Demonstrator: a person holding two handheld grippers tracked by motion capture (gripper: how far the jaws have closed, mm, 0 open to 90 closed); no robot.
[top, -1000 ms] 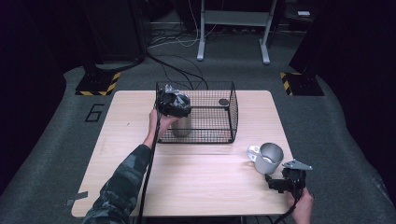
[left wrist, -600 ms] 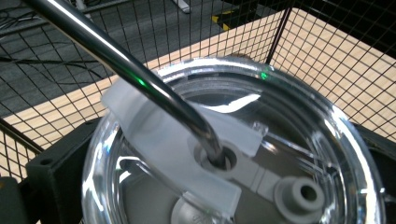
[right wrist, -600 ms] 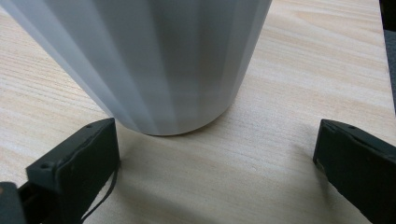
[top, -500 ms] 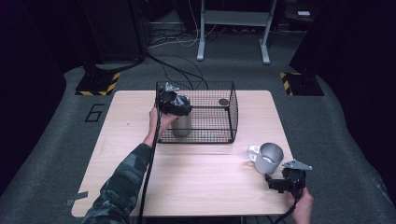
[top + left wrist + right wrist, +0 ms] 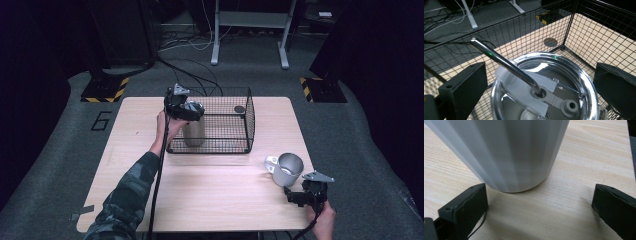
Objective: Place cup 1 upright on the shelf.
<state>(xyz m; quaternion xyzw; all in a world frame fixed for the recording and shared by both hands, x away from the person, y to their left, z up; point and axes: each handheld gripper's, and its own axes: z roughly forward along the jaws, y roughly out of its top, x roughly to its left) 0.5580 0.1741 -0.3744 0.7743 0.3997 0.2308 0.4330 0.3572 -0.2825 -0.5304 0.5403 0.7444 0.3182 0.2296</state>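
- Two grippers are at work: the left gripper (image 5: 186,107) hangs over the wire basket (image 5: 235,146) in the upper middle of the high view, and the right gripper (image 5: 300,195) rests low at the lower right of the table (image 5: 210,190).
- In the left gripper view the jaws stand wide apart on either side of the tumbler's clear lid (image 5: 574,75), touching nothing; a metal straw (image 5: 504,61) slants up toward the upper left.
- The tumbler (image 5: 194,132) stands upright inside the basket's left part, near the front wall.
- My judgement: the tumbler is either just set down or about to be gripped; the next move calls for care with the straw and the basket's rim.
- Right jaws are also apart, empty, just short of the steel mug (image 5: 287,169), which stands on the table at lower right, handle to the left.
- A small dark disc (image 5: 239,109) lies in the basket's far right corner.
- One painted "6" (image 5: 101,120) marks the floor at left; no brand is readable.
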